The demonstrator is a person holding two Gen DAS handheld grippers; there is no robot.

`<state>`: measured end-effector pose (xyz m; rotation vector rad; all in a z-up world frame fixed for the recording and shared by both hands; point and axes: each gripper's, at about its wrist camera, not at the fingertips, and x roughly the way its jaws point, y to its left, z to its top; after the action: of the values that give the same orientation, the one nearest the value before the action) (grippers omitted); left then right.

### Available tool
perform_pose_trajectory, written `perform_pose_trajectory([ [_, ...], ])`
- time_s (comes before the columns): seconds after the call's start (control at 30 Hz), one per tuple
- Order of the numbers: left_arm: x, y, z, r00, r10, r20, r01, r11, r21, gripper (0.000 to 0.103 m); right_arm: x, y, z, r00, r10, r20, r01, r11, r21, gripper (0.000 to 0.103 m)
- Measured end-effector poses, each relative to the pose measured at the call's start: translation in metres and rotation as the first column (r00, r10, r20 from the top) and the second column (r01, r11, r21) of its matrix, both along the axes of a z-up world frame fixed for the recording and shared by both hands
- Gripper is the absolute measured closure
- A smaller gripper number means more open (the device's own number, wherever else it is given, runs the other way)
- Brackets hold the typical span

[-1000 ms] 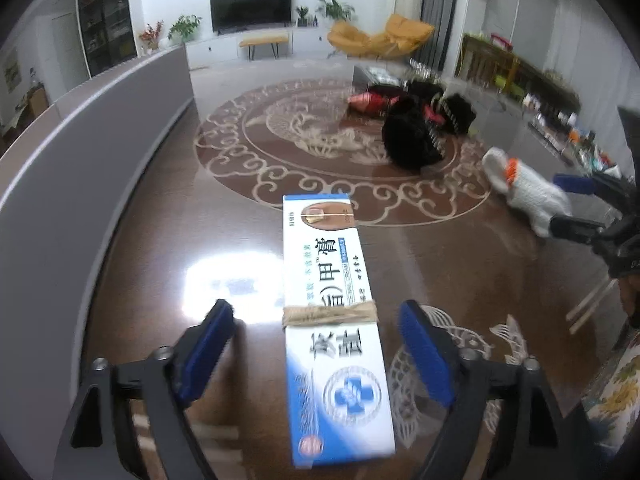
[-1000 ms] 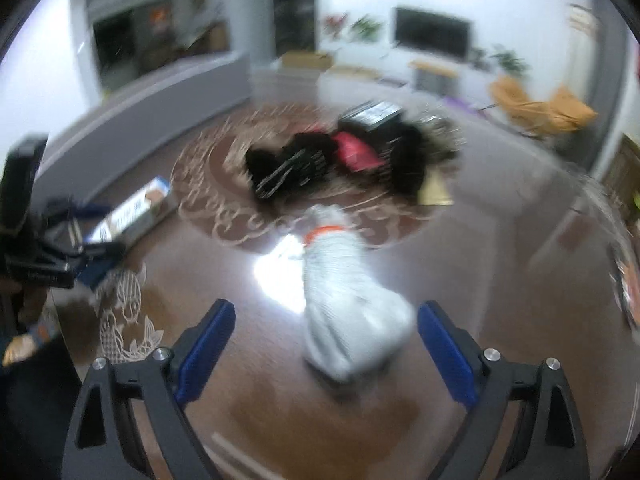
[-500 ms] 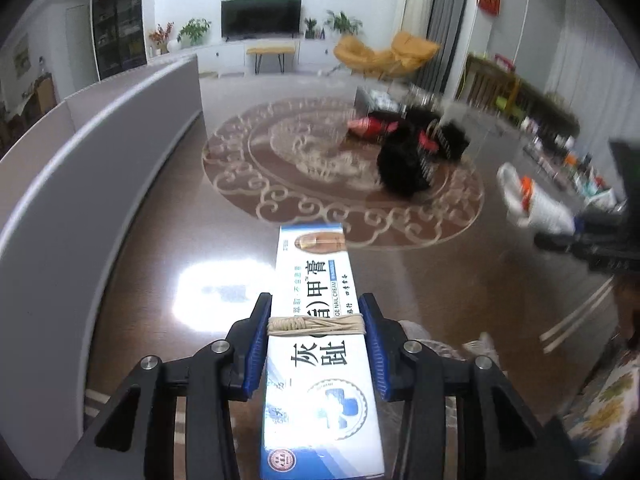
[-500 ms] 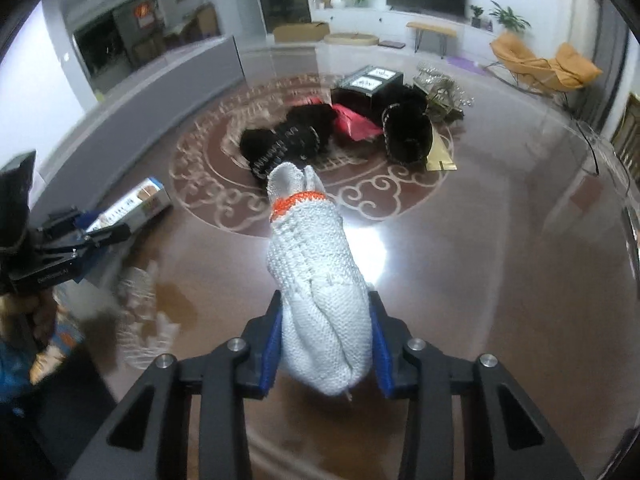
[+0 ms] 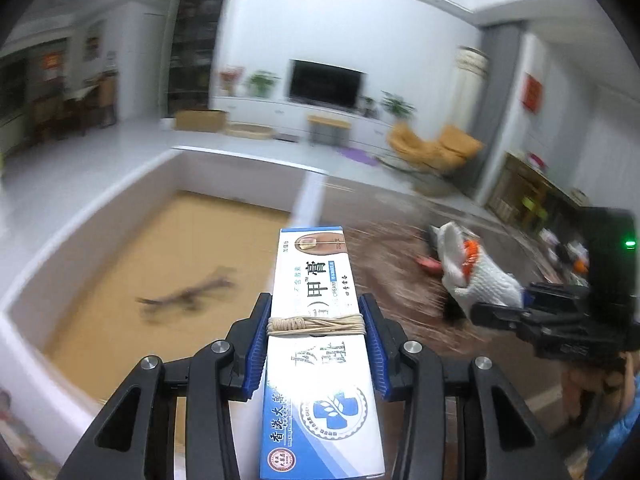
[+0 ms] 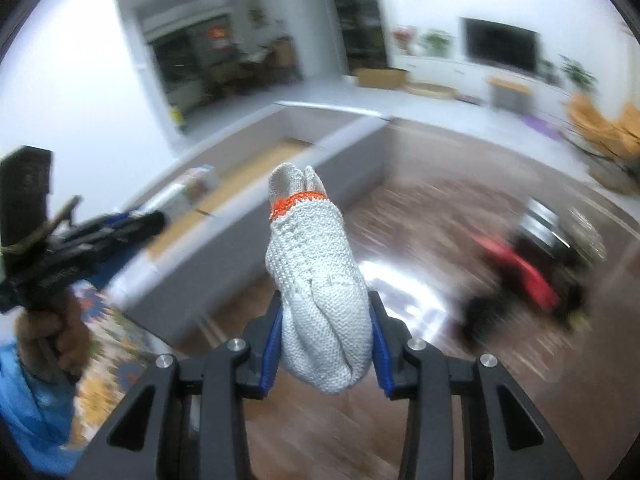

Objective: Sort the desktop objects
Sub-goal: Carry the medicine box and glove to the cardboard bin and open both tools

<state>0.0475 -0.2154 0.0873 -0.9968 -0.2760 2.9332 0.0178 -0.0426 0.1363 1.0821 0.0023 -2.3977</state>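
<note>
In the left wrist view, my left gripper (image 5: 316, 344) is clamped on a blue-and-white ointment box (image 5: 320, 344), the blue pads pressing both long sides at the rubber band (image 5: 316, 325) wound around its middle. The box points away from the camera, held in the air with its far end over the wall of a grey bin (image 5: 304, 196). The bin's tan floor (image 5: 160, 264) lies to the left and carries a blurred dark mark. To the right, my right gripper (image 5: 516, 304) holds a white knitted glove (image 5: 480, 276) with an orange band, above the dark patterned tabletop (image 5: 400, 280).

In the right wrist view, my right gripper (image 6: 326, 344) is closed narrowly on the glove (image 6: 320, 292), which stands up between the blue pads with its orange-trimmed cuff at the far end. The grey bin (image 6: 256, 232) runs from near left to the far middle. At the left edge, my left gripper (image 6: 132, 220) carries the box (image 6: 196, 184) above the bin. A hand (image 6: 56, 336) with a blue sleeve grips its handle. On the tabletop (image 6: 420, 208) to the right lies a blurred pile of red and black objects (image 6: 532, 276).
</note>
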Motion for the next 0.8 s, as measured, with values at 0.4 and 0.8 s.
perform_pose_trajectory([
  [0.4,-0.047,-0.185,-0.068,0.9,0.296,0.322,-0.272,0.955,-0.117,0.057,-0.076,-0.233,-0.036,0.957,0.269,0.105,-0.277,0.958,0.075,0.046],
  [0.8,-0.016,-0.121,-0.029,0.972,0.181,0.152,-0.172,0.983,-0.068,0.024,-0.049,-0.139,-0.02,0.995,0.084,-0.044,-0.083,0.996,0.026,0.01],
])
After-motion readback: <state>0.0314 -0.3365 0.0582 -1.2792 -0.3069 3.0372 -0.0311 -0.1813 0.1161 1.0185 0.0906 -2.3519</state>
